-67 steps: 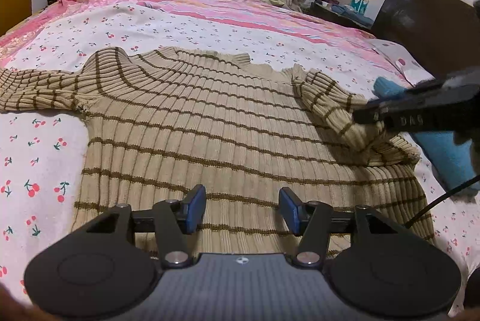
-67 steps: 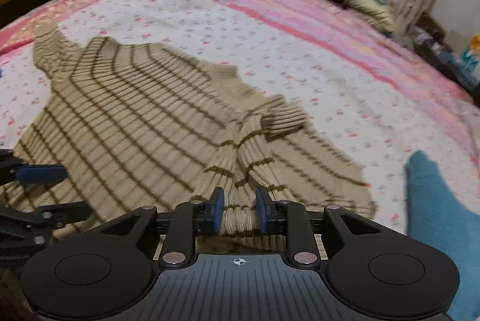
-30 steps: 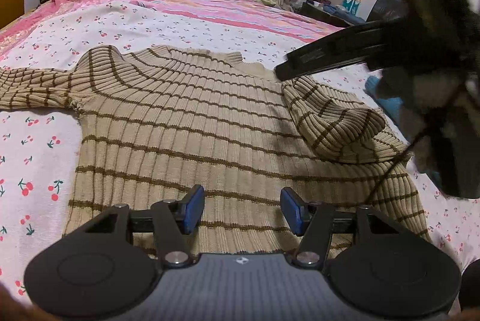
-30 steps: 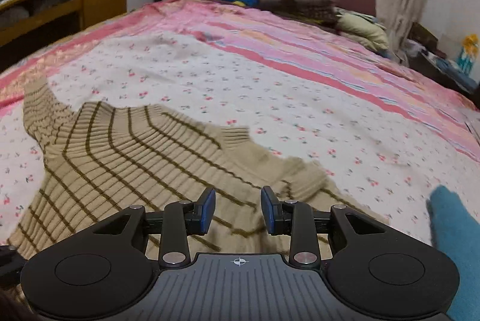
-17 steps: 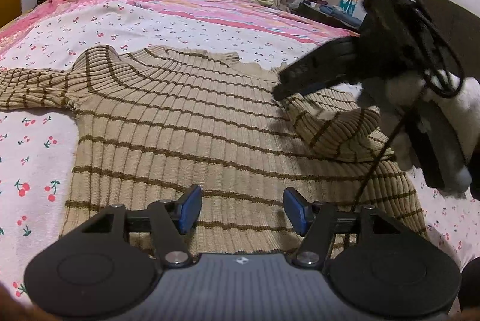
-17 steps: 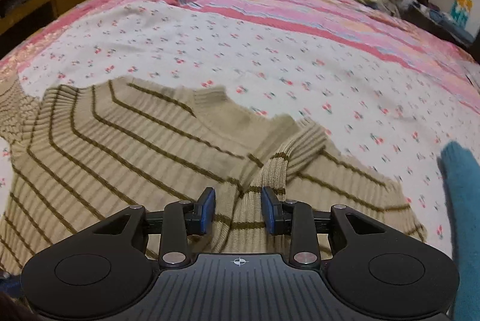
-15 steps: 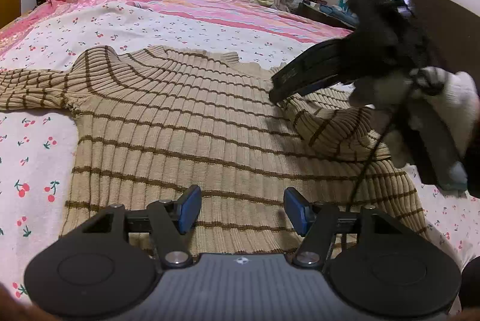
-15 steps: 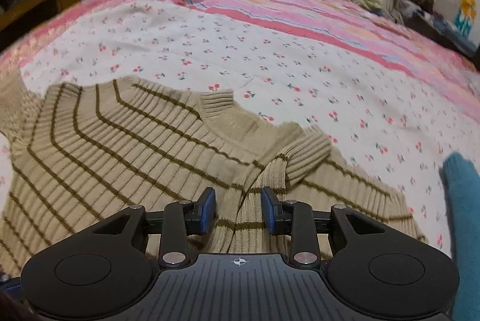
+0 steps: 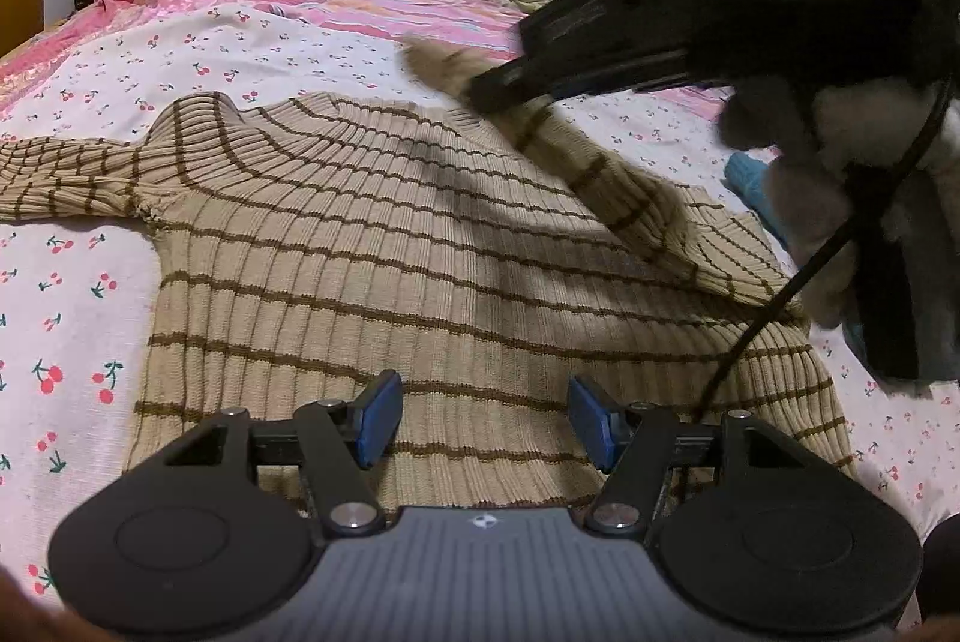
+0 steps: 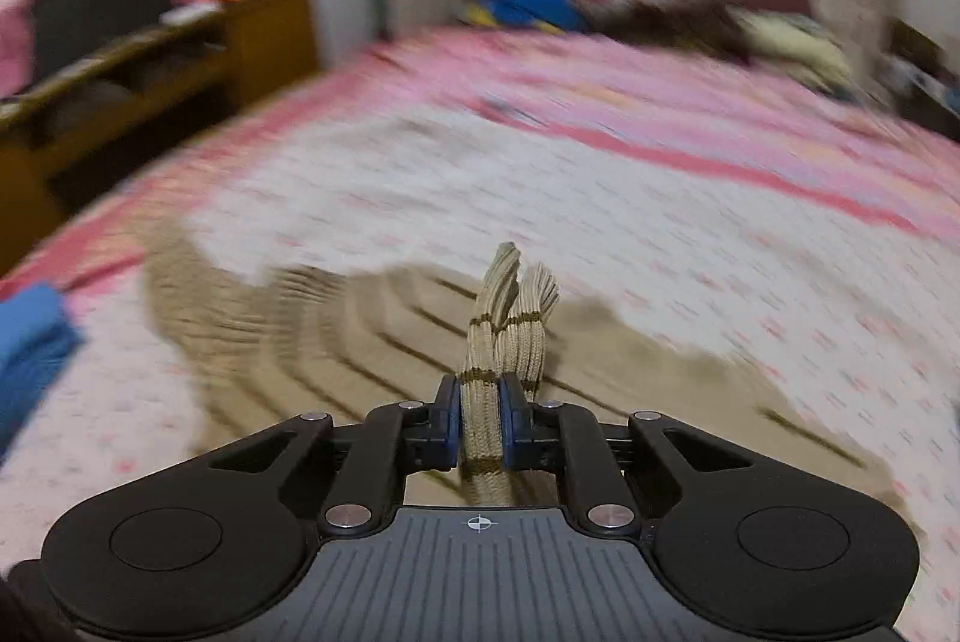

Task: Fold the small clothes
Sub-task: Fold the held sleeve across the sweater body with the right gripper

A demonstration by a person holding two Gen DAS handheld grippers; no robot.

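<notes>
Jaws: right gripper [image 10: 480, 429] clamped on sweater sleeve [image 10: 504, 306]; left gripper [image 9: 483, 420] apart above sweater [image 9: 372, 246] hem.

- We find no readable text, brand, number or sign in either view.
- Left gripper [image 9: 483, 423] body shows only a small round mark, no letters.
- Right gripper [image 10: 480, 423] body shows only a crosshair mark, no letters.
- Right view background too blurred to read anything.
</notes>
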